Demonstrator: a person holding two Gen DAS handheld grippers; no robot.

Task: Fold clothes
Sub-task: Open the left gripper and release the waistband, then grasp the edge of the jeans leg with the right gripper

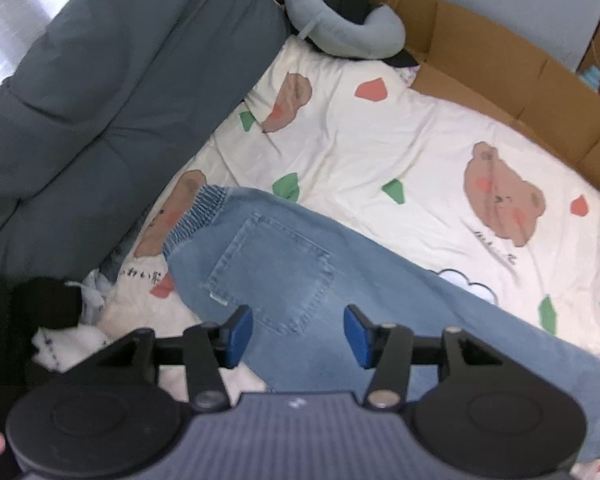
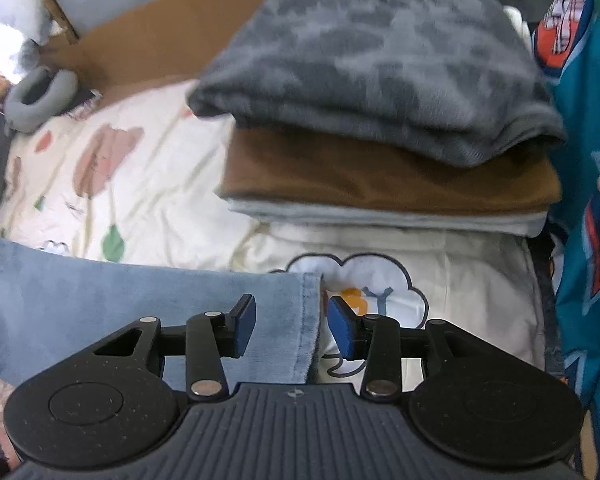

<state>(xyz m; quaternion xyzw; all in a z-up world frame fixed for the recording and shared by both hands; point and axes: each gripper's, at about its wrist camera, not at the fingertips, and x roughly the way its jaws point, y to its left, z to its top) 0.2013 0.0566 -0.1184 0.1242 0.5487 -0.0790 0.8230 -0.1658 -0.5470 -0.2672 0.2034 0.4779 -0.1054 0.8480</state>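
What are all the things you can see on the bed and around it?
jeans: one, light blue, flat on the sheet, below both grippers
bed sheet: one, cream with bears, under everything
folded stack: three garments, grey camouflage over brown over pale grey, far side of the sheet
neck pillow: one, grey-blue, far end of the bed
grey cushion: one, dark grey, left of the sheet
cardboard: brown, along the bed's far edge
teal cloth: one, teal with orange, right edge
left gripper: jaws open, empty
right gripper: jaws open, above the jeans' hem
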